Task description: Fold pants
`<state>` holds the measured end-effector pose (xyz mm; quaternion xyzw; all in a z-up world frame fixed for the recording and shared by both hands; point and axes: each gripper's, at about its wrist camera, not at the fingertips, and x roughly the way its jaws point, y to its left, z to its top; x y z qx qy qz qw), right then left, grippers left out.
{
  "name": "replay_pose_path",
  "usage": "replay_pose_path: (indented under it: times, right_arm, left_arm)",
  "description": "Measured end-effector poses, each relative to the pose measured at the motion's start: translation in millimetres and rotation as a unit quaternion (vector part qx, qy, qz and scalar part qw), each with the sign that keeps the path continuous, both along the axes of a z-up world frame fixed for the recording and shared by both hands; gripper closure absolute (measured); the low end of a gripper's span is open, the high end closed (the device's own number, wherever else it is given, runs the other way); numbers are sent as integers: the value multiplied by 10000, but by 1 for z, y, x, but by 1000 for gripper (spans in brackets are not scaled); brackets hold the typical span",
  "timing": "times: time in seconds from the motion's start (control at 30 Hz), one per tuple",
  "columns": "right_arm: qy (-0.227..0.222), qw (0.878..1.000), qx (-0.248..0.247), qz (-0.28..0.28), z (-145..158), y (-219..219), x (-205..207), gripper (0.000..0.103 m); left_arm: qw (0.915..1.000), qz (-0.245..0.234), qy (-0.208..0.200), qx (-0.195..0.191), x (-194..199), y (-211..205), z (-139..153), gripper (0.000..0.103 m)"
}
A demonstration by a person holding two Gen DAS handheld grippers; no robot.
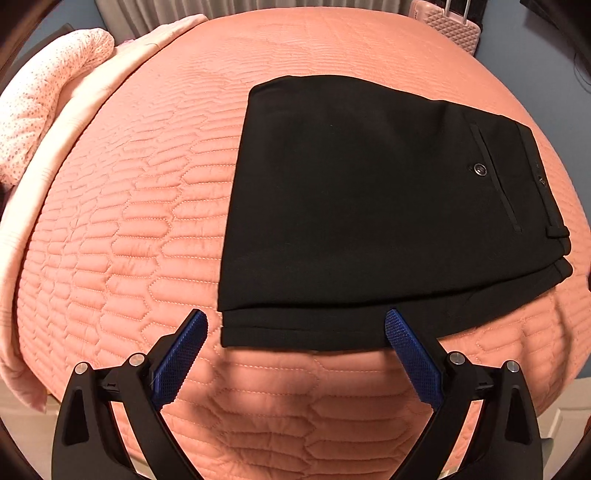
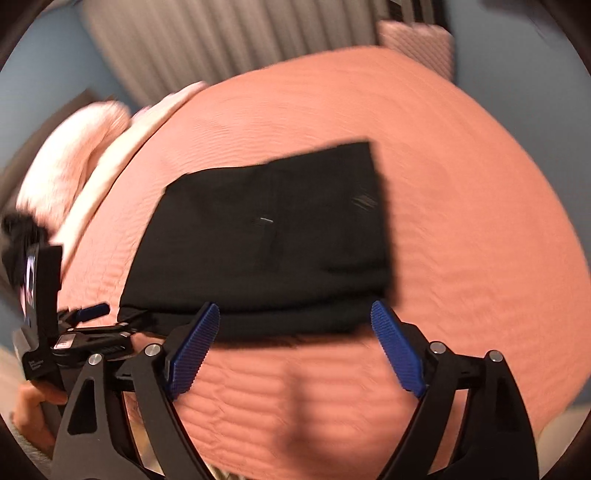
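Pants (image 1: 369, 206) sit folded on the bed (image 1: 147, 221), long side running across, right in front of both tools. Left tool (image 1: 295, 332) and right tool (image 2: 293, 321) both spread wide, holding nothing.

Quilted salmon bed (image 1: 147, 229), folded black pants (image 1: 369, 206), pale blankets (image 1: 48, 110)

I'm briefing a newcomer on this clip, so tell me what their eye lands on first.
The black pants stand out, folded into a flat stack in the middle of the salmon quilt, button pocket up. Near the bottom of each wrist view a claw stands open, left claw and right claw, with nothing in either. At the left edge lies pale pink bedding, and a pink suitcase stands past the far corner.
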<state>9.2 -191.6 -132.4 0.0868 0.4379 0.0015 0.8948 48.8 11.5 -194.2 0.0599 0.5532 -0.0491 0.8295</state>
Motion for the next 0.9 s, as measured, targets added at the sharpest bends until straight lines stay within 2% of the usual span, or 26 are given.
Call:
replay_pose_path:
  times: [0.13,0.23,0.27,0.3,0.4,0.5,0.53,0.6,0.77,0.8,0.9]
  right_arm:
    - [150,9965,-782,239,-16,24,24,21]
    - [657,9898,-1263,-105,-42,4,29,26]
    - [760,9904,-1125,-257,-44,-10,25,30]
    - [703,9933,-780,-481,-38,-29,16,31]
    - [554,9957,99,-742,-26,-67,9,30]
    - [551,9929,856,-611,-28,-98,28,27]
    - [610,9919,966,-558,-32,-103,35,26]
    - [724,9889,1249,-364,-44,-110,50,24]
    - [974,9817,1636,2,-74,-112,71,23]
    - [1023,9801,1700,50,-80,-109,73,21]
    - [808,9799,1821,139,-83,-104,71,12]
  left_arm:
    - [10000,-2,-6,87,1,-7,1,7]
    - [9996,4,-66,267,-2,-8,2,7]
    - [9994,14,-109,336,-1,-6,5,7]
    - [9992,25,-194,340,-1,-2,8,7]
    - [9991,109,-382,130,7,13,20,7]
    - [9981,225,-162,-543,33,30,14,7]
    - [9955,246,88,-905,46,35,8,7]
    - [9901,288,277,-1347,61,43,-1,7]
    - [9801,152,657,-1868,78,40,-26,7]
    - [9801,165,682,-1855,79,39,-30,7]
    - [9838,13,505,-1718,84,31,-30,6]
